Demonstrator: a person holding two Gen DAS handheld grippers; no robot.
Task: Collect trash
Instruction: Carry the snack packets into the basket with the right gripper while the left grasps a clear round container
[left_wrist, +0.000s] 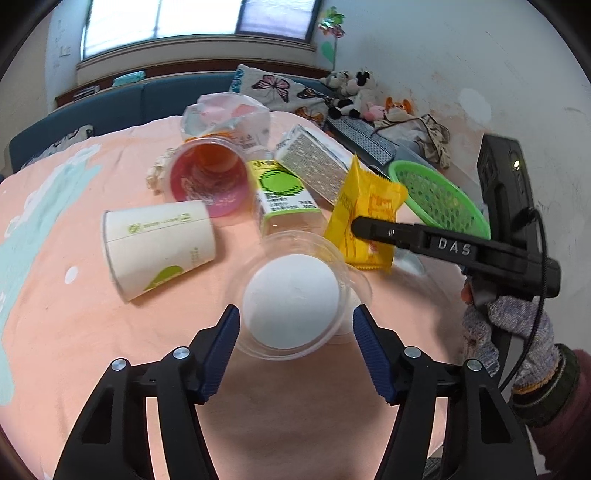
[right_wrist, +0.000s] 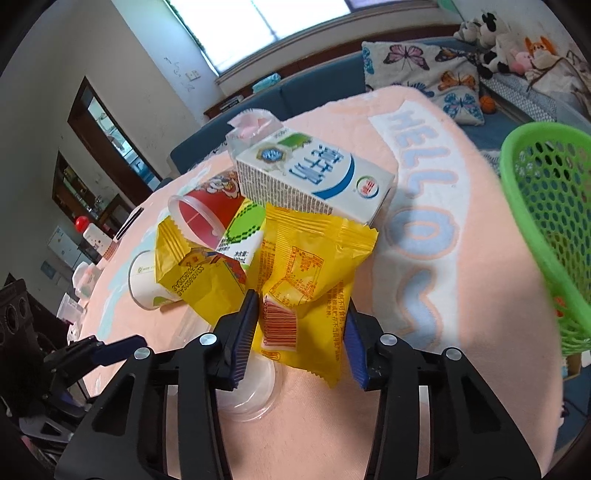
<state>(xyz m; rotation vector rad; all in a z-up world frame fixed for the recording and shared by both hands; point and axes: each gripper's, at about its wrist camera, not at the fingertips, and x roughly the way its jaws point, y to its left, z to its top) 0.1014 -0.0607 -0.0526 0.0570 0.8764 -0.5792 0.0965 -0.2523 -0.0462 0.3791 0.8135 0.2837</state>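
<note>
Trash lies on a pink-covered table (left_wrist: 74, 325). My right gripper (right_wrist: 301, 325) is shut on a yellow snack wrapper (right_wrist: 306, 273), held just above the table; it also shows in the left wrist view (left_wrist: 365, 218). My left gripper (left_wrist: 295, 332) is open, its jaws on either side of a clear plastic cup (left_wrist: 295, 291) with a white base, lying on its side. Nearby lie a white paper cup (left_wrist: 159, 247), a red-tinted plastic cup (left_wrist: 210, 177), a green-labelled carton (left_wrist: 284, 192) and a white milk carton (right_wrist: 314, 177). A green basket (right_wrist: 546, 221) stands right.
A clear plastic bag (left_wrist: 225, 114) lies at the table's far side. A blue sofa with a butterfly pillow (right_wrist: 424, 74) and plush toys (left_wrist: 354, 92) lies behind. A clear lid (right_wrist: 251, 387) sits under my right gripper. Cabinets stand at left in the right wrist view.
</note>
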